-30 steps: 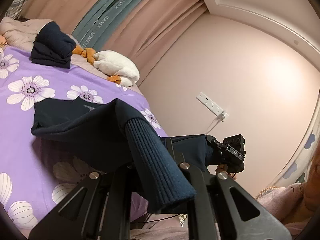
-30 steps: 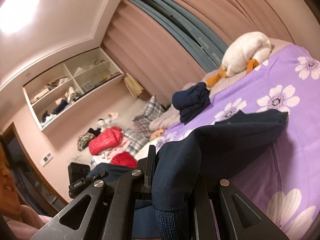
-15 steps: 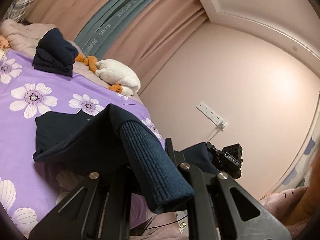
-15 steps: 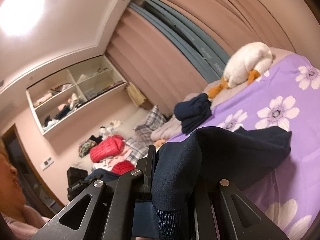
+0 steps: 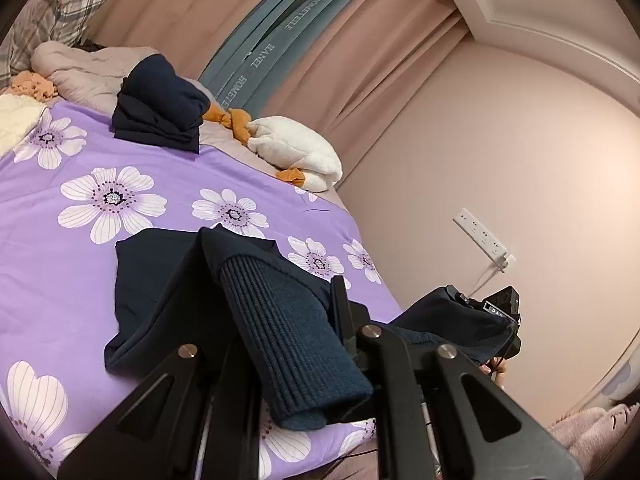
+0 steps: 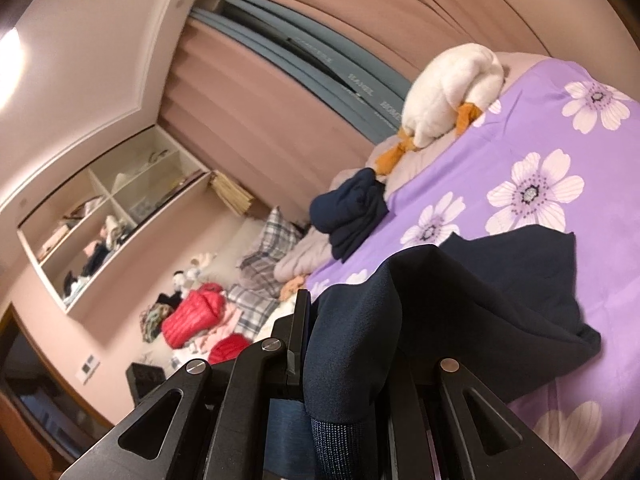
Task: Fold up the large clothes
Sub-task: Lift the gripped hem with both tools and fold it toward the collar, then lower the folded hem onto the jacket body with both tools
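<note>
A dark navy sweater [image 5: 168,280] lies partly on the purple flowered bedspread [image 5: 72,168], its near part lifted. My left gripper [image 5: 292,344] is shut on its ribbed hem, which drapes over the jaws. In the right wrist view the right gripper [image 6: 352,364] is shut on another part of the same navy sweater [image 6: 500,300], with ribbed edge hanging below. The right gripper [image 5: 492,312] also shows far right in the left wrist view, cloth stretched to it.
A folded navy pile [image 5: 160,108] and a white plush duck [image 5: 296,148] sit at the bed's far side by the curtains. Plaid pillows [image 6: 264,256], red jackets [image 6: 192,316] and wall shelves [image 6: 112,216] lie left. A power strip [image 5: 480,236] hangs on the wall.
Both grippers have carried the sweater's held edge further over the bed, so more bedspread and the sweater's flat part now show. Both views have tilted. The grips are unchanged.
</note>
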